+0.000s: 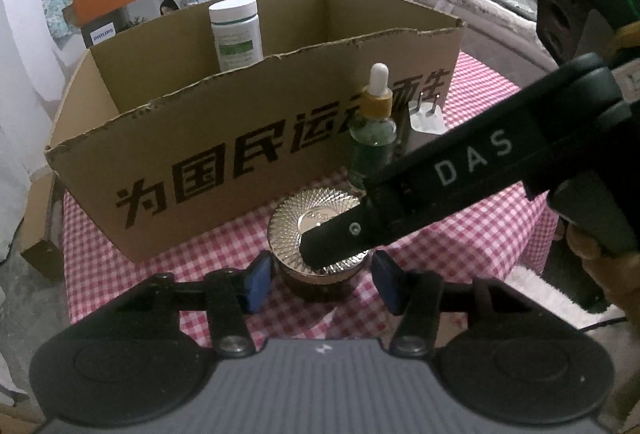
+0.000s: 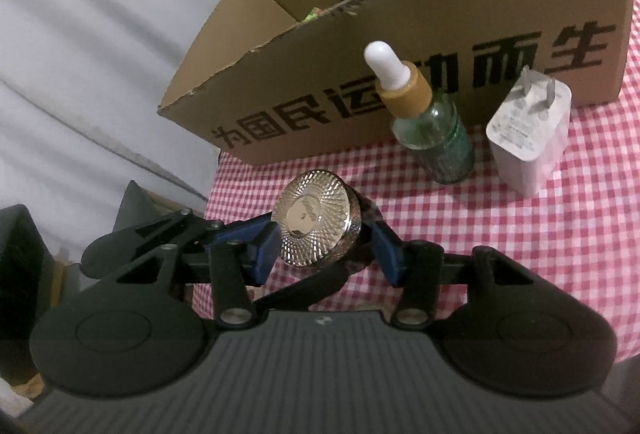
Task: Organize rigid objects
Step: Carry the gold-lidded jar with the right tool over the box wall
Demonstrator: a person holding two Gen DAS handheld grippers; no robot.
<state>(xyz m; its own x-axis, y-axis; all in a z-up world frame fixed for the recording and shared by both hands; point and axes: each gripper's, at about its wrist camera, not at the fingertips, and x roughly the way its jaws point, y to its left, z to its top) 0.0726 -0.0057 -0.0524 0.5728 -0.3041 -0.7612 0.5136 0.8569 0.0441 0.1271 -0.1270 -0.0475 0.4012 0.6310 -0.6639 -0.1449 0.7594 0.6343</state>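
Brown cardboard box (image 1: 224, 138) beyond jaws: white-capped bottle (image 1: 236, 30) inside. Gold-lidded round jar (image 2: 316, 218) gripped by right gripper (image 2: 326, 248); left gripper (image 1: 322, 280) straddles it, contact unclear.

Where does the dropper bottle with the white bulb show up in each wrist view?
Left wrist view: the dropper bottle stands right of centre, before the cardboard box, its base hidden behind the right gripper's black finger.
Right wrist view: the dropper bottle stands upper right of centre, fully visible, left of the white charger.
Shared landmark: the gold-lidded jar on the checked cloth.
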